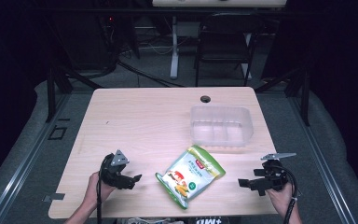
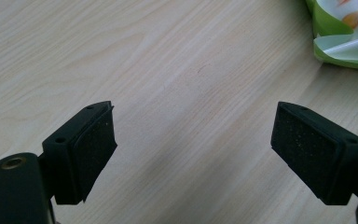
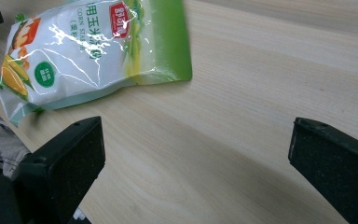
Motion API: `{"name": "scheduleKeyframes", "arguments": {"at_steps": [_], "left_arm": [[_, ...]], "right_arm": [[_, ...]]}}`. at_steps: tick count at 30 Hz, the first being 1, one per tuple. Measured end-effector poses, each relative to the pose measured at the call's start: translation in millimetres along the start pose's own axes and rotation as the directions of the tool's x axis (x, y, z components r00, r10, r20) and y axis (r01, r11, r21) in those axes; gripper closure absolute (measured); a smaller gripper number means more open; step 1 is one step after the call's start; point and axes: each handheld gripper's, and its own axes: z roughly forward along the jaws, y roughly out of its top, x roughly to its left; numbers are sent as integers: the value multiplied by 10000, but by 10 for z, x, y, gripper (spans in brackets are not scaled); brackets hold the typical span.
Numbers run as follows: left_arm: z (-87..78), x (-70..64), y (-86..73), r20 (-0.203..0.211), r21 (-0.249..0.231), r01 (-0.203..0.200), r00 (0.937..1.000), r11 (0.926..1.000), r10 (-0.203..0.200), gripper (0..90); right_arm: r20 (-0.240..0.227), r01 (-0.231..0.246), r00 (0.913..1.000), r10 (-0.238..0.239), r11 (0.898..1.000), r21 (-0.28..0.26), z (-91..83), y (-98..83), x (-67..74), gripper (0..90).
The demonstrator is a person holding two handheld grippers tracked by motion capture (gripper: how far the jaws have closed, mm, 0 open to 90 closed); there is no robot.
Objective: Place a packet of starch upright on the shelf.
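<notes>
A green and white bag of corn starch (image 1: 190, 175) lies flat near the table's front edge, between the two grippers. My left gripper (image 1: 134, 179) rests low at the front left, pointing at the bag, jaws wide open and empty. In the left gripper view my left gripper (image 2: 193, 144) has bare wood between its pads, and the bag's corner (image 2: 342, 32) shows at the top right. My right gripper (image 1: 244, 183) sits at the front right, open, aimed left at the bag. In the right gripper view my right gripper (image 3: 193, 163) is empty, with the bag (image 3: 93, 51) ahead at the upper left.
A clear plastic container (image 1: 221, 123) with compartments stands behind the bag, toward the right side of the wooden table (image 1: 144, 121). A dark cable hole (image 1: 205, 99) sits near the far edge. A black chair (image 1: 226, 42) stands beyond the table.
</notes>
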Motion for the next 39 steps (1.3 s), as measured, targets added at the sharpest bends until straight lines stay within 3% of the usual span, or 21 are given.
{"name": "scheduleKeyframes", "arguments": {"at_steps": [21,31,34,35,39], "left_arm": [[4,-45,26,69,-43,41,10000,10000,-40,131],[5,-65,34,106,-21,-46,9999,10000,46,132],[2,-68,35,86,-46,-58,9999,10000,58,132],[3,-71,37,127,-34,-74,9999,10000,75,132],[11,-74,40,134,-21,-79,9999,10000,80,132]], "right_arm": [[-463,48,9989,-45,10000,76,83,99,78,61],[-870,103,9962,-66,9991,423,287,225,140,81],[-980,-56,9951,117,9980,623,356,251,151,93],[-1267,-257,9913,356,9966,789,387,250,140,103],[-1625,-631,9836,783,9933,971,415,223,144,116]]}}
